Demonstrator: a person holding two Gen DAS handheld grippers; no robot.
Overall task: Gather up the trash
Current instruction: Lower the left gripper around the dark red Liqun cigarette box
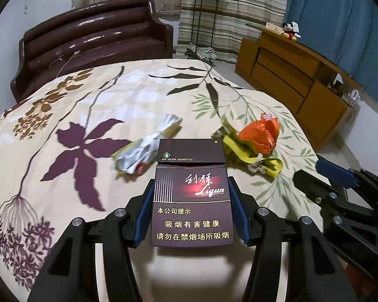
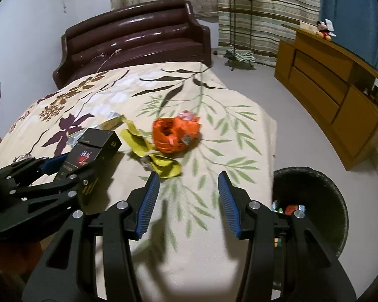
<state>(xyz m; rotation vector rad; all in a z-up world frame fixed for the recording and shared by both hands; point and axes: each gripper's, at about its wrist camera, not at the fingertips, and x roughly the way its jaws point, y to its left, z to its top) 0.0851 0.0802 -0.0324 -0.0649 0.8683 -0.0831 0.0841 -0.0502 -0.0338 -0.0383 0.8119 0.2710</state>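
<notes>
Trash is scattered on a flowered bedspread (image 1: 93, 130): a dark glossy cigarette pack (image 1: 191, 196), boxy with its flip lid ajar, is clamped between the blue ribbed pads of the left gripper (image 1: 191, 210). Beyond it are seen a crumpled silver wrapper (image 1: 148, 148), a crinkled orange bag (image 1: 260, 133) and a limp yellow strip (image 1: 249, 156). Nothing is held by the right gripper (image 2: 189, 201), jaws apart. A round dark bin (image 2: 312, 201) stands beside the bed.

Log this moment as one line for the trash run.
left gripper: holds cigarette pack | right gripper: open, empty | orange wrapper on bed | bin beside bed
</notes>
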